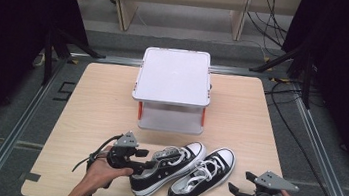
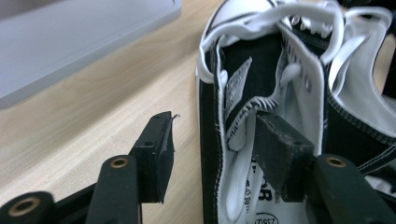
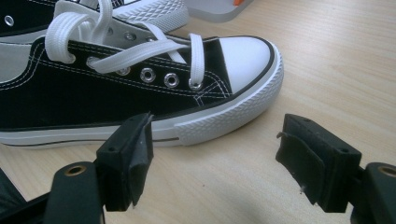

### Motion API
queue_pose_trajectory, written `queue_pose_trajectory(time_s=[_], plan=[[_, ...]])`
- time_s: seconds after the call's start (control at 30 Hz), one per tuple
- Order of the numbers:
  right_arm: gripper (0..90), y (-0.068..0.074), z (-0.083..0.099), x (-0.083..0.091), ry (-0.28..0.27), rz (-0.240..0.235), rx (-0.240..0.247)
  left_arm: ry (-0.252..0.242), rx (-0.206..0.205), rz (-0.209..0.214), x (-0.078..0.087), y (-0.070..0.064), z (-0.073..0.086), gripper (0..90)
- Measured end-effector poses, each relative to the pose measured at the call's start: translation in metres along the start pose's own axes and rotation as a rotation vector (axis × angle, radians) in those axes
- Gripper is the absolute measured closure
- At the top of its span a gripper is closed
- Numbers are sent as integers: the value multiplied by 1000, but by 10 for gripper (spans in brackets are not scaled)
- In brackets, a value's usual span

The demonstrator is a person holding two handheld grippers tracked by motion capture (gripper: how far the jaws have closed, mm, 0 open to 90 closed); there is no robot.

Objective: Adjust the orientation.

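- Landmark: the white lidded box on the wooden table. Both sneakers lie on the table just in front of it, toes pointing toward it.
- Left sneaker: the left gripper straddles its heel-side wall, jaws spread, one pad inside the collar, the other outside over bare table. Nothing is pinched yet.
- Right sneaker: it lies just beside the left sneaker. The right gripper hovers near its outer side, jaws spread and holding nothing.
- Recommended technique: seat the inner pad deeper against the lining, then press the jaws together on the wall only. Keep laces clear of the pads.
- Lift level, so the toe does not drag toward the box.
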State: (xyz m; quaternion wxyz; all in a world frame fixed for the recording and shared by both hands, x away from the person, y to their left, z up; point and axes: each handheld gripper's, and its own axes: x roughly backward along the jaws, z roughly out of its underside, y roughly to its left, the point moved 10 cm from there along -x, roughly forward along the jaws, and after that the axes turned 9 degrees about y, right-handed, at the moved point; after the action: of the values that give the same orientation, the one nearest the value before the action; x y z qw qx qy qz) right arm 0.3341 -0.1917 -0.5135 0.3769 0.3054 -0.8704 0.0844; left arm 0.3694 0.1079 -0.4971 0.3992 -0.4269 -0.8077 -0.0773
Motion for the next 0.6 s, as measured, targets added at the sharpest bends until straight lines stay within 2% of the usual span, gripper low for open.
queue_pose_trajectory(time_s=[0.07, 0.1, 0.13, 0.23, 0.27, 0.3, 0.37, 0.4, 0.43, 0.47, 0.5, 0.6], plan=[[266, 0, 0, 0, 2, 1, -12, 29, -33, -38, 0, 5, 3, 493], [266, 1, 1, 1, 3, -1, -26, 27, -23, -37, -1, 5, 3, 491], [266, 2, 1, 0, 4, -2, -29, 34, -35, -34, -1, 4, 3, 488], [266, 0, 1, 0, 8, 1, -13, 31, -34, -29, -1, 3, 1, 481], [266, 2, 1, 0, 12, -4, -29, 40, -44, -25, -2, 2, 1, 479], [266, 3, 2, 0, 17, -10, -43, 40, -36, -21, -4, 1, 0, 480], [266, 3, 2, 0, 11, -11, -47, 60, -56, -23, -7, 1, 1, 480], [266, 3, 2, 1, 10, -8, -45, 59, -48, -28, -8, 1, 0, 473], [266, 3, 1, 0, 9, -8, -44, 74, -59, -42, -10, 3, 0, 471], [266, 1, 1, 0, 3, -5, -36, 83, -62, -33, -14, 3, 1, 470], [267, -2, 0, 0, -4, 7, -7, 87, -58, -35, -17, 3, 1, 472], [269, -1, 1, 0, -2, 1, -15, 99, -67, -37, -21, 2, 1, 474]])
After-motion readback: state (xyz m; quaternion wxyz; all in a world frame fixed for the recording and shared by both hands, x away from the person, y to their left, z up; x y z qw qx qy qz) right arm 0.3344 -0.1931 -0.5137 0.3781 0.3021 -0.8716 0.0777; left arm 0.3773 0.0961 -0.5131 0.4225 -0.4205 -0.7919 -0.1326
